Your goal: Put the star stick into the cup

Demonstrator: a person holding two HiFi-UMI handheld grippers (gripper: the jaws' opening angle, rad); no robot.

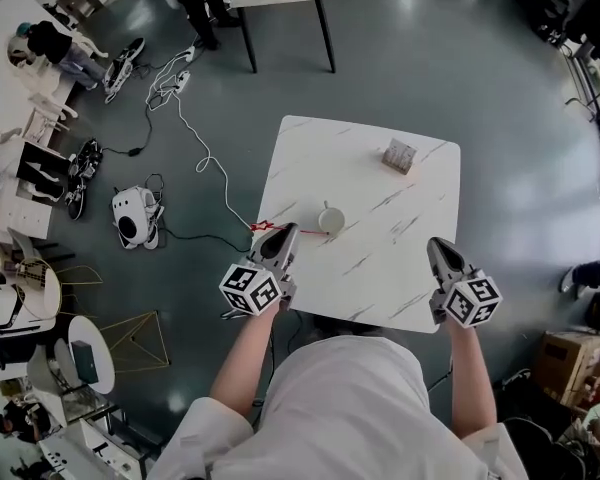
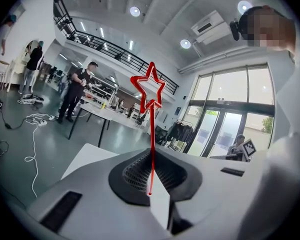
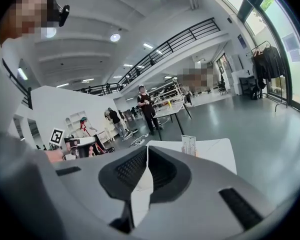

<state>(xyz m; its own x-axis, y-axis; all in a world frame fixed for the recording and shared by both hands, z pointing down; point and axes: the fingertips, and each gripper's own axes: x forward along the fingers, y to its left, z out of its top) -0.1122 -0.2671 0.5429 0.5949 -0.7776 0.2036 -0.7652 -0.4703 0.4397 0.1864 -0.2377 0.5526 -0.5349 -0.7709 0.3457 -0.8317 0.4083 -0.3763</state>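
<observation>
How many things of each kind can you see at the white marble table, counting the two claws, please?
star stick: 1, gripped in the left claw
cup: 1
small card stand: 1
claws: 2, the left one and the right claw
Total: 5

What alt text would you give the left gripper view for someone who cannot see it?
A red star stick stands clamped in the shut left tool, star end pointing away. Behind it, a bright hall with tables and standing people.
</observation>
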